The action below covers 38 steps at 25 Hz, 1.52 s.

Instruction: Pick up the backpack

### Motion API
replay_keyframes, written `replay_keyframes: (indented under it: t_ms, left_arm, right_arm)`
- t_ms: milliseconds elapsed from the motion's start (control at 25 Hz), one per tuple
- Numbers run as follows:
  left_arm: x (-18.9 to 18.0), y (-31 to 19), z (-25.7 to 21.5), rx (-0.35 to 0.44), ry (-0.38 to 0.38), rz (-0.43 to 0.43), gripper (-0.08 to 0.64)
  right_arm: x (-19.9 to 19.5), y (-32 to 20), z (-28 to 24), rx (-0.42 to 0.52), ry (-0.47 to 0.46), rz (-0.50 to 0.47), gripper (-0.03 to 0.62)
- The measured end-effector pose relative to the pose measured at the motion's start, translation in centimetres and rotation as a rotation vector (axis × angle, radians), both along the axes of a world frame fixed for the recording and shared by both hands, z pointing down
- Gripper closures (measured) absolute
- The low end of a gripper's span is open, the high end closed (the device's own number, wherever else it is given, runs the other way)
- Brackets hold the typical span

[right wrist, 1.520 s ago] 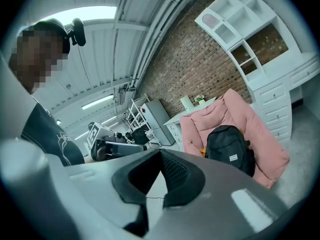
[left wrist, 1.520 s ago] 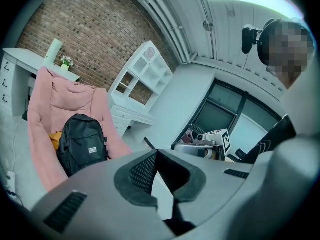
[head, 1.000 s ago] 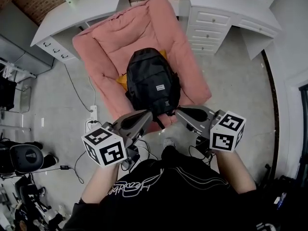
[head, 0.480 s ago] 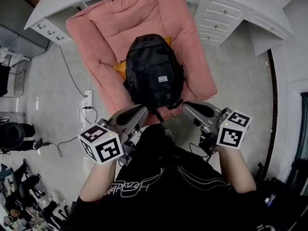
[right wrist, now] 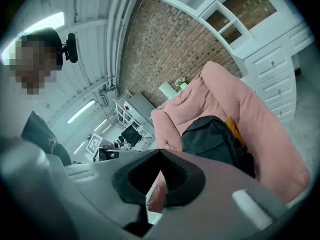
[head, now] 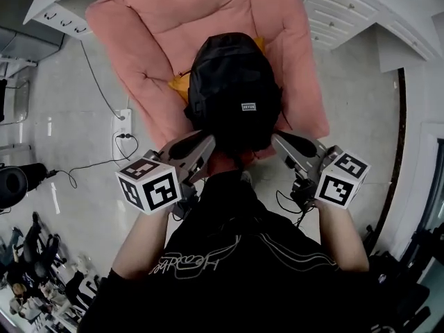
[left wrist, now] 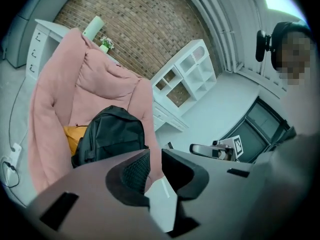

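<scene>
Closer in than a second ago, with the black fabric backpack (head: 232,89) larger in the head view and both tools lower, flanking its near end. Left tool (head: 208,141) (left wrist: 155,168) opening its jaws, so far only to a narrow gap, with pale floor showing through and nothing between the pads. Right tool (head: 276,138) (right wrist: 160,176) pressed together at the tips, empty. Both apart from the backpack (left wrist: 112,134) (right wrist: 215,139) in the gripper views, with it ahead of the jaws. Lying on a pink padded floor chair (head: 156,19), leaned back against the raised backrest, front panel with its small white label facing outward. Long axis up and down the head view, in line with the chair: rounded top toward the backrest, base toward the person. Base edge hidden behind the tool tips and the person's dark shirt; straps and buckles not to be made out. Tucked behind its left flank, a yellow cushion (head: 179,86), mostly covered, only a corner showing. Cut off at the upper right corner, a white drawer unit (head: 350,9). Hard to read in either gripper view: anything below the jaws, blocked by the grey tool body.
</scene>
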<state>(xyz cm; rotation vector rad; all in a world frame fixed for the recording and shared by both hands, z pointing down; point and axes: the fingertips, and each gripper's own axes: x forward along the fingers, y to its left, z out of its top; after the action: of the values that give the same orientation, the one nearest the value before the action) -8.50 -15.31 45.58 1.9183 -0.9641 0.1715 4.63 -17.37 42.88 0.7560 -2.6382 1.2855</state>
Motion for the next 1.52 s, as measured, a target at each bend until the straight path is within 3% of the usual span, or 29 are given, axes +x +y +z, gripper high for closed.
replay_keyframes:
  t_ms: [240,280,360,520,800,960,1200,1520]
  left_arm:
    - [-3.3,-2.6,5.0,-0.084,-0.063,-0.056,0.450]
    - [-3.7,-2.9,5.8,-0.104,-0.072,-0.063,0.439]
    - [-4.5,-3.5,7.3,-0.138,-0.088,-0.071,0.406]
    - [-5.3,-4.6,10.2,-0.183,-0.111,-0.073,0.357]
    - [-5.9,-6.7,14.5,-0.232,-0.170,-0.071,0.305]
    - [-6.5,-8.3,16.8,-0.246,-0.198,-0.114,0.250]
    - [-6.4,-9.7,18.9,-0.251,-0.223,-0.080,0.244]
    - [-6.1,-10.9,21.3,-0.267,-0.248,-0.068,0.245]
  right_arm:
    - [-0.5,-1.9,5.1,-0.075,0.053,0.015,0.584]
    - [-0.7,-2.3,5.8,-0.091,0.052,0.022,0.506]
    - [-0.7,-3.4,7.1,-0.095,0.079,0.044,0.497]
    - [-0.2,-6.1,9.8,-0.029,0.218,0.066,0.425]
    - [0.3,-9.8,14.2,0.013,0.395,0.023,0.313]
    - [1.4,-12.0,17.5,0.067,0.522,0.019,0.305]
    - [2.1,-13.4,21.3,0.030,0.600,-0.003,0.290]
    - [1.5,-14.2,24.6,-0.038,0.600,-0.034,0.296]
